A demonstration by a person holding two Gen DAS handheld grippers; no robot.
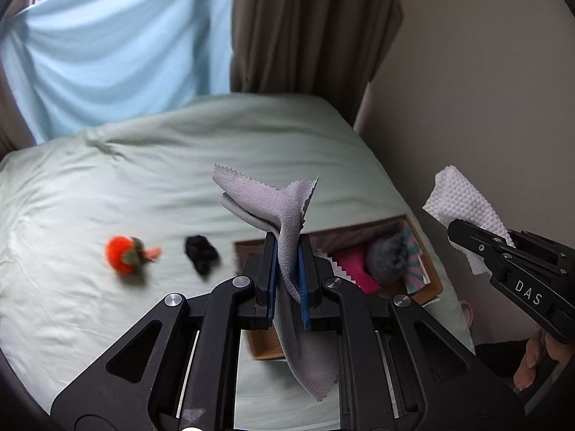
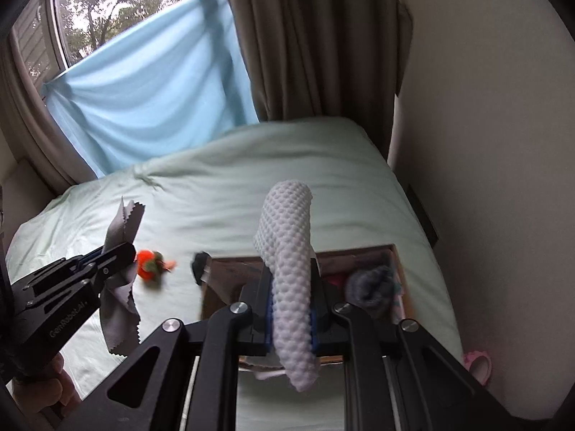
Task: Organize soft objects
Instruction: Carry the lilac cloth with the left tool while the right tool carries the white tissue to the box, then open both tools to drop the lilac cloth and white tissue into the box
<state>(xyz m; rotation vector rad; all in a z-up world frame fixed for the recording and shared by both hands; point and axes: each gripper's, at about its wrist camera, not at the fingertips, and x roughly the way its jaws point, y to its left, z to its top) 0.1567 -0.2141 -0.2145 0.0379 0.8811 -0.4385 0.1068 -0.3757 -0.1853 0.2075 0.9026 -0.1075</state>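
My left gripper [image 1: 287, 248] is shut on a grey cloth [image 1: 273, 204] with pinked edges, which hangs above the pale green bed [image 1: 107, 186]. In the right wrist view that same left gripper [image 2: 124, 251] and grey cloth [image 2: 124, 294] show at the left. A white bumpy cloth [image 2: 287, 251] is pinched in my shut right gripper [image 2: 291, 276] over the wooden box [image 2: 402, 269]; it also shows as the white cloth [image 1: 463, 204] at the right of the left wrist view. The wooden box [image 1: 427, 251] holds a grey sock ball [image 1: 388, 255], a pink item [image 1: 354, 269] and striped fabric.
An orange plush toy [image 1: 125, 251] and a small black item [image 1: 201, 251] lie on the bed, left of the box. A wall [image 1: 485, 89] runs along the bed's right side, with brown curtains [image 1: 305, 28] and a light blue sheet [image 1: 107, 54] behind. A pink object [image 2: 478, 362] lies beside the bed.
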